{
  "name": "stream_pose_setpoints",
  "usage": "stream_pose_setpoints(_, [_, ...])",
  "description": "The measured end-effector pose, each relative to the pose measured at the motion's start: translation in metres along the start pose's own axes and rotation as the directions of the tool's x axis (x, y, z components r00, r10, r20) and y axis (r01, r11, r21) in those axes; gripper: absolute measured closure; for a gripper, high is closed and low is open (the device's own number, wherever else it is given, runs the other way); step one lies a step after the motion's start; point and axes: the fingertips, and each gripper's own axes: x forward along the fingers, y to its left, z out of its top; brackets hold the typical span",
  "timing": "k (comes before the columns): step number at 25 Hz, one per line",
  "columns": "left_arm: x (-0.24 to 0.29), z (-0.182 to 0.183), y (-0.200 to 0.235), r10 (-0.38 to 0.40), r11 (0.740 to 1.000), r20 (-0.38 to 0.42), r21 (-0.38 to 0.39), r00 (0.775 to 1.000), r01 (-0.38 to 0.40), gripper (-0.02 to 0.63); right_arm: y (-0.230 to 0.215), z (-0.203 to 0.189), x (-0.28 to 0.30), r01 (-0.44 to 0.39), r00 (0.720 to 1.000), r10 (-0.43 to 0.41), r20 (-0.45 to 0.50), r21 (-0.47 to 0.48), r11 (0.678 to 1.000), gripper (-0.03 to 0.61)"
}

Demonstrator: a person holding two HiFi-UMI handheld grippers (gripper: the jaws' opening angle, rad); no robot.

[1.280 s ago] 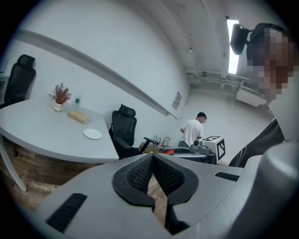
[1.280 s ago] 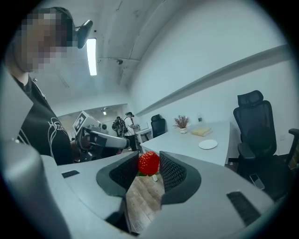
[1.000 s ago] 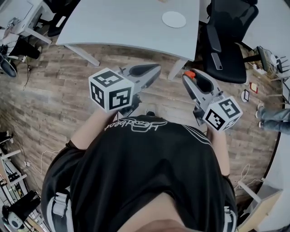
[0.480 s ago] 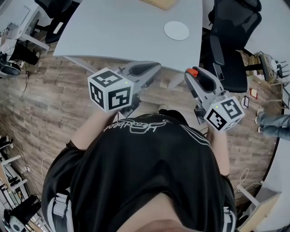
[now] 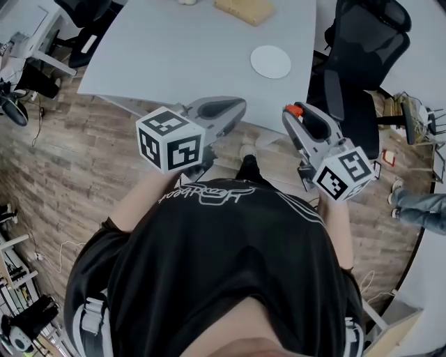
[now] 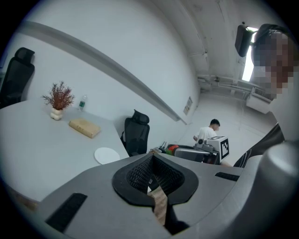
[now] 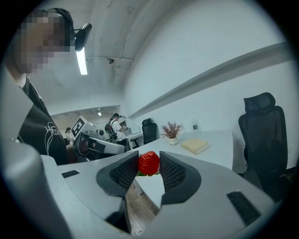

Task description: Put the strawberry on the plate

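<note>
A red strawberry sits pinched between the ribbed pads of my right gripper, which is shut on it; in the head view the strawberry shows as a red spot at the right gripper tip. The round white plate lies on the grey table near its right edge, ahead of both grippers and apart from them. The plate also shows in the left gripper view. My left gripper is held level beside the right one; its jaws meet at the tips with nothing between them.
A tan block lies at the table's far side, with a small potted plant and a bottle behind it. A black office chair stands right of the table. The floor is wood plank. A person stands in the distance.
The table and plate have drawn nearer in the head view as both grippers travel forward together. The strawberry stays in the right gripper.
</note>
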Motion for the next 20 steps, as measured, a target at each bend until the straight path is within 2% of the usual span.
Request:
stream_pose_setpoints(13, [0.090, 0.034, 0.072, 0.044, 0.996, -0.022, -0.080, 0.999, -0.046, 0.607, -0.114, 0.017, 0.060, -0.053, 0.996, 0.054, -0.066, 0.008, 0.999, 0.445])
stream_pose_setpoints(20, [0.117, 0.038, 0.107, 0.060, 0.990, -0.034, -0.128, 0.998, -0.064, 0.607, -0.155, 0.017, 0.089, -0.053, 0.995, 0.055, -0.084, 0.018, 0.998, 0.445])
